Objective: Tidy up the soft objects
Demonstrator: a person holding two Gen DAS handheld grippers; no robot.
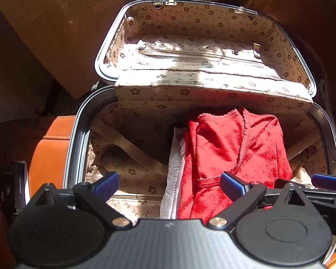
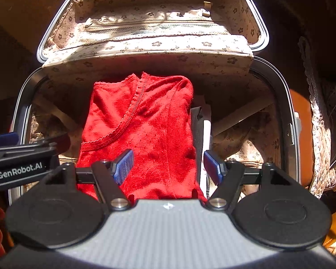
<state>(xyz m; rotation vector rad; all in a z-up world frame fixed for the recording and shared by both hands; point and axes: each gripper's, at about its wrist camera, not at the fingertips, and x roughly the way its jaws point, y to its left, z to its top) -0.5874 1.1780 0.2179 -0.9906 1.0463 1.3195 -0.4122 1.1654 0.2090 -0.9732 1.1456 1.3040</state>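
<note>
A folded red knit garment [image 1: 233,154] [image 2: 143,130] lies inside an open suitcase [image 1: 74,134] [image 2: 282,103] with floral beige lining. A white folded cloth [image 1: 173,174] lies under its left edge; a dark and white piece [image 2: 200,121] shows at its right edge. My left gripper [image 1: 170,185] hovers open above the suitcase's front, its right finger over the red garment, its left over the lining. My right gripper [image 2: 168,164] is open over the garment's near right part, nothing between its fingers. Each gripper's tip shows at the edge of the other's view.
The suitcase lid [image 1: 203,33] [image 2: 150,13] stands open at the back, with a zipped mesh pocket. An orange-brown leather seat [image 1: 49,150] lies left of the suitcase. A lace-trimmed fabric [image 2: 320,134] hangs at the right. A dark box [image 1: 15,186] sits at the lower left.
</note>
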